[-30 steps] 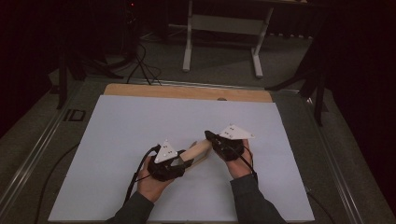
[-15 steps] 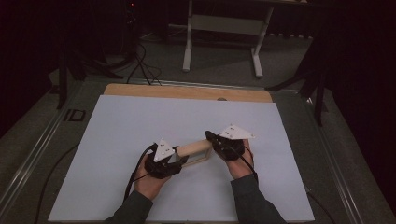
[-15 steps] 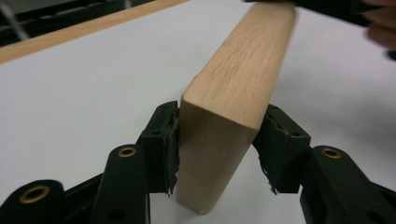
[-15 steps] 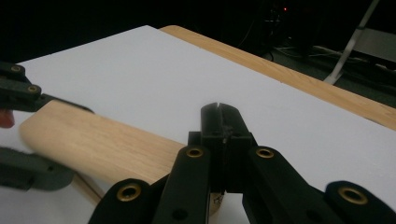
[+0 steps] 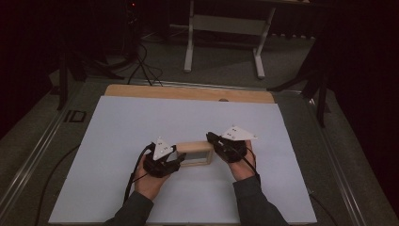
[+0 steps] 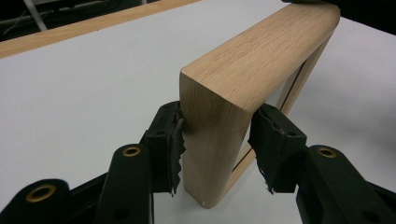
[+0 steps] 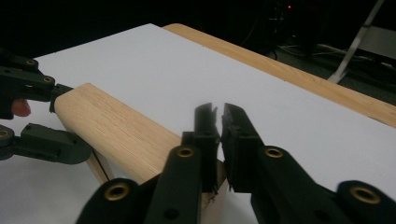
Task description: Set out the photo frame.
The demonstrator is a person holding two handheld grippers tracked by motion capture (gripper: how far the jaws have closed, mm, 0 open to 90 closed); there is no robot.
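A light wooden frame (image 5: 195,153) stands on edge on the white table top, running left to right between both hands. My left gripper (image 5: 175,159) is shut on its left end. In the left gripper view the pads (image 6: 173,140) press both faces of the wood (image 6: 252,60). My right gripper (image 5: 214,142) is at the frame's right end. In the right gripper view its jaws (image 7: 219,109) have just been opening to a narrow slit, and nothing shows between the tips. They rise just past the frame's top rail (image 7: 116,130), and the left gripper (image 7: 58,116) holds the far end.
A white sheet (image 5: 141,122) covers the table, with a bare wooden strip (image 5: 188,92) along the far edge. Beyond it stand a white metal leg frame (image 5: 226,28) and dark stands, with cables (image 5: 141,66) on the floor. A metal rail (image 5: 42,141) runs along the table's left side.
The frame lay slanted between the hands a second ago and now runs straight across, standing on its edge. The left hand shifted slightly with it. The right hand stayed put.
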